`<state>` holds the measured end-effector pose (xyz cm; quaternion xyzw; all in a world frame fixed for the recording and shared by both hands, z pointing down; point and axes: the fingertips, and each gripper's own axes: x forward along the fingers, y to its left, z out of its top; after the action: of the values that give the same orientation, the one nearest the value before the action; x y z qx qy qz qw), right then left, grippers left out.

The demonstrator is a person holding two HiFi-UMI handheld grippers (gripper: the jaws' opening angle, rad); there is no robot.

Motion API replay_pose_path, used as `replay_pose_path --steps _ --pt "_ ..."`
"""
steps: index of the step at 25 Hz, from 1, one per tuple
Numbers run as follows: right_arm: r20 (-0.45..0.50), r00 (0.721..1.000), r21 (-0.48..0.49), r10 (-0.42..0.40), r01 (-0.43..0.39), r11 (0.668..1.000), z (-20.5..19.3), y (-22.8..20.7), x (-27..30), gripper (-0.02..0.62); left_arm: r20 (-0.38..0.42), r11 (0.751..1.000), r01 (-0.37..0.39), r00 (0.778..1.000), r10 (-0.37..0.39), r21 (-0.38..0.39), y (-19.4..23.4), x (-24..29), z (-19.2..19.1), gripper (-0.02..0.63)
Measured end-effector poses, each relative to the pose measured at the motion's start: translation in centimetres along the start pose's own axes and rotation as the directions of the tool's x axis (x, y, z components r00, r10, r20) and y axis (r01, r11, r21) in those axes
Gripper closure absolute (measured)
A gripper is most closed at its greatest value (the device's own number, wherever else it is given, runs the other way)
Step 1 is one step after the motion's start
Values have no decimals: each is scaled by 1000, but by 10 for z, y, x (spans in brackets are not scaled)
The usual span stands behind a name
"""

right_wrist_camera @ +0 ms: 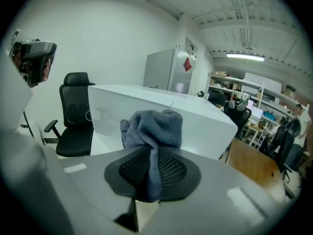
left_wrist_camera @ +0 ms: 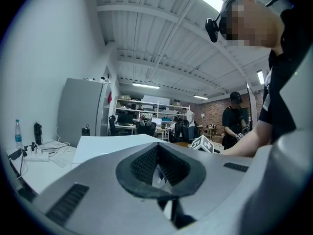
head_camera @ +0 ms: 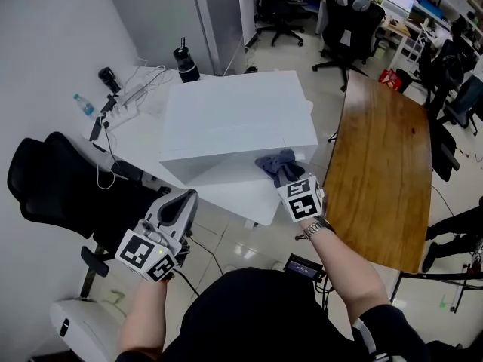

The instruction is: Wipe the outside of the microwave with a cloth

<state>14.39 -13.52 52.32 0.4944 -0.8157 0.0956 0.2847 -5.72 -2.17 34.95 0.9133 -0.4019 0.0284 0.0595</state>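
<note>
The microwave (head_camera: pixel 234 119) is a white box on a white table (head_camera: pixel 136 138); its front faces me. My right gripper (head_camera: pixel 287 176) is shut on a grey-blue cloth (head_camera: pixel 276 164), which bunches out past the jaws at the lower right of the microwave's front. In the right gripper view the cloth (right_wrist_camera: pixel 154 129) fills the gap of the right gripper (right_wrist_camera: pixel 154 168), with the microwave (right_wrist_camera: pixel 195 121) just behind. My left gripper (head_camera: pixel 175 206) hangs low at the left, clear of the table, shut and empty. In the left gripper view, the left gripper (left_wrist_camera: pixel 157 168) points level at the microwave (left_wrist_camera: pixel 112 143).
A black office chair (head_camera: pixel 53 183) stands at the left by the table. A wooden table (head_camera: pixel 385 164) runs along the right. A power strip with cables (head_camera: pixel 124 96), a water bottle (head_camera: pixel 83 104) and a black bottle (head_camera: pixel 185 62) sit behind the microwave. A person (left_wrist_camera: pixel 234 121) stands in the background.
</note>
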Motion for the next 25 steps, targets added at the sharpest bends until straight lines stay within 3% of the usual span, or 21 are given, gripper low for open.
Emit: replay_pose_path --steps 17,25 --pt "24 1000 -12 -5 5 1000 -16 -45 -45 546 8 1000 -14 1000 14 -8 -57 18 -2 601" --pt "81 997 -6 -2 2 1000 -13 -60 -81 545 6 1000 -3 1000 3 -21 -89 29 -9 601"
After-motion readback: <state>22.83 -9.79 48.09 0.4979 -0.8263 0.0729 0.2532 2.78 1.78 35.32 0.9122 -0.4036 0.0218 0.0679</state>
